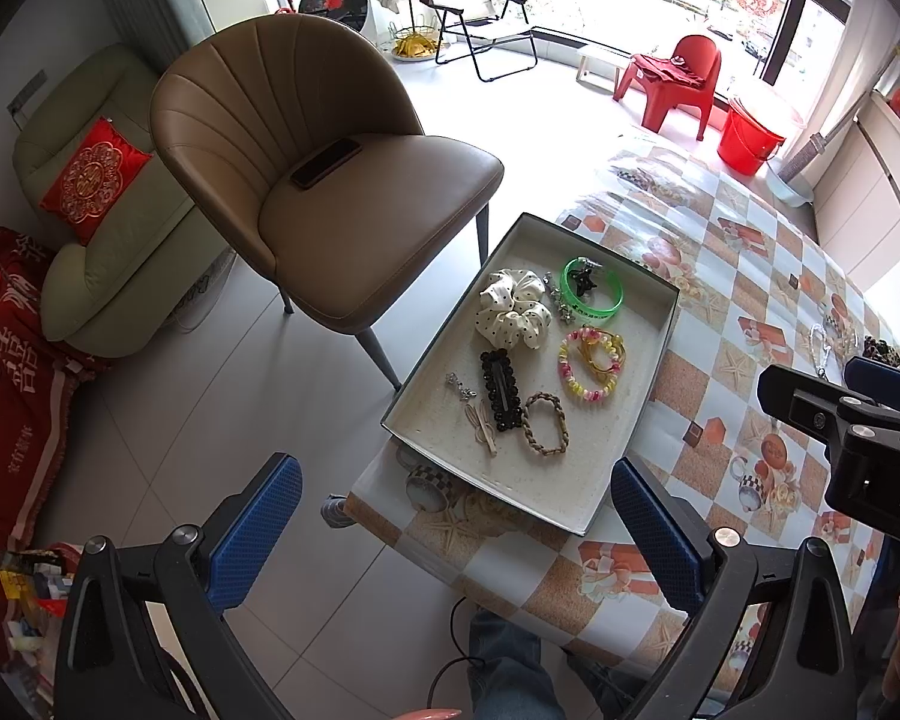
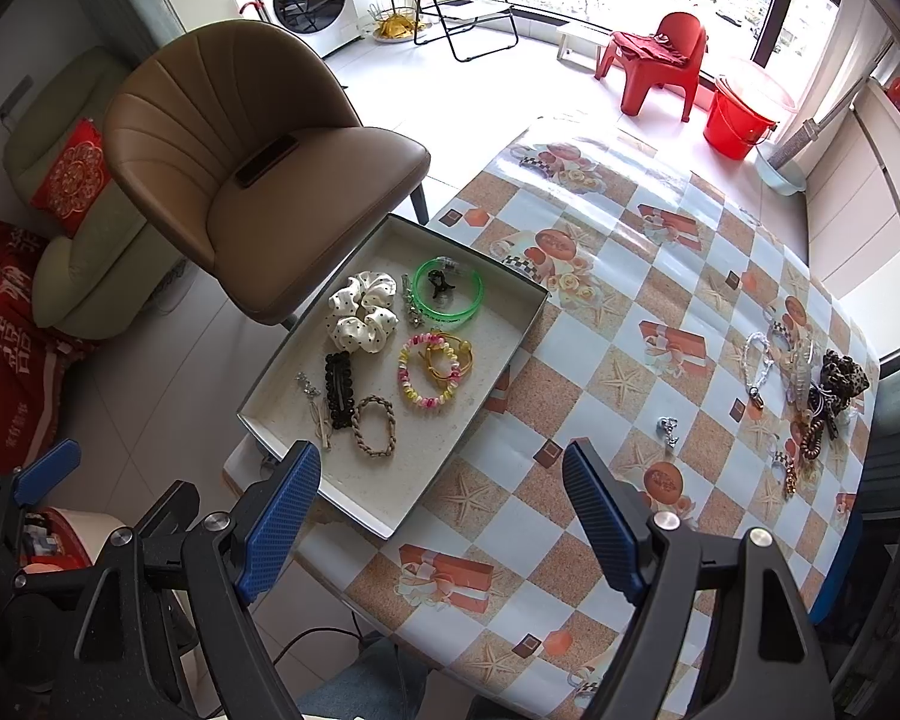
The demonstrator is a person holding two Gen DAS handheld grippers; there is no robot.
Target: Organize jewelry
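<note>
A shallow white box (image 1: 576,510) (image 2: 384,510) sits at the table's left edge. It holds a polka-dot scrunchie (image 1: 513,309) (image 2: 363,312), a green bangle (image 1: 597,294) (image 2: 450,294), a beaded bracelet (image 1: 591,369) (image 2: 435,375), a black clip (image 1: 501,390) (image 2: 337,384) and a braided band (image 1: 546,423) (image 2: 375,426). Loose jewelry lies at the far right of the table: a clear chain (image 2: 756,369), a small silver piece (image 2: 666,429) and a leopard scrunchie (image 2: 843,381). My left gripper (image 1: 456,534) is open and empty before the box. My right gripper (image 2: 441,516) is open and empty above the table's near edge.
The table (image 2: 630,312) has a checked glossy cloth. A tan chair (image 1: 330,192) with a phone (image 1: 327,163) on its seat stands behind the box. A green sofa and red cushion are at the left. My right gripper shows in the left wrist view (image 1: 852,414).
</note>
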